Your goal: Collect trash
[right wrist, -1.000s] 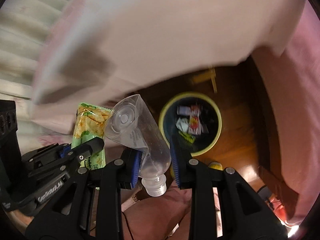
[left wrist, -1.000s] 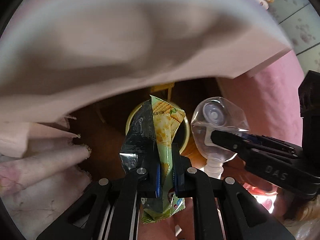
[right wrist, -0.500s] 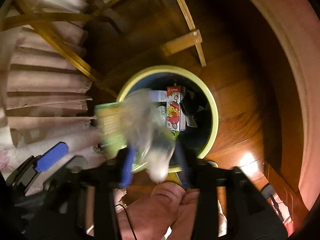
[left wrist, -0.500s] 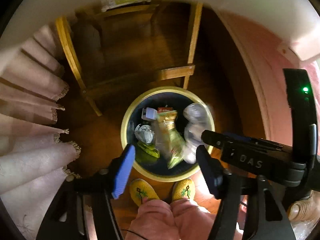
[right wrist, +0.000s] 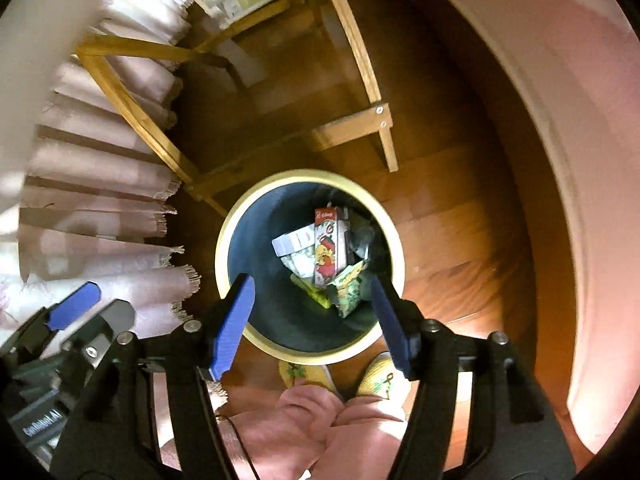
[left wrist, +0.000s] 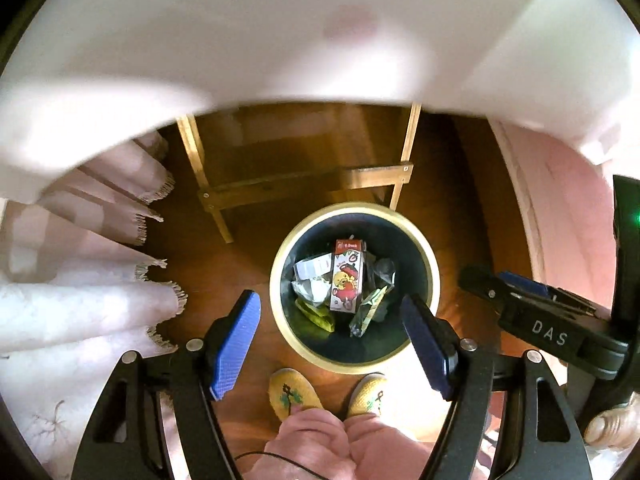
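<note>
Both grippers, left gripper [left wrist: 332, 344] and right gripper [right wrist: 312, 320], hang empty above the bin [left wrist: 416, 236], jaws just opened wide; wrapper [left wrist: 366, 312] lies inside with other trash. Drop done.

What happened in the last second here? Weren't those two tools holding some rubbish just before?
Yes. The left tool held a snack wrapper and the right tool a clear plastic bottle. Both tools came down over the trash bin, their jaws have just been opening, and both are now empty. The wrapper lies in the bin; the bottle is hard to pick out. The bin and juice carton stayed put.
</note>
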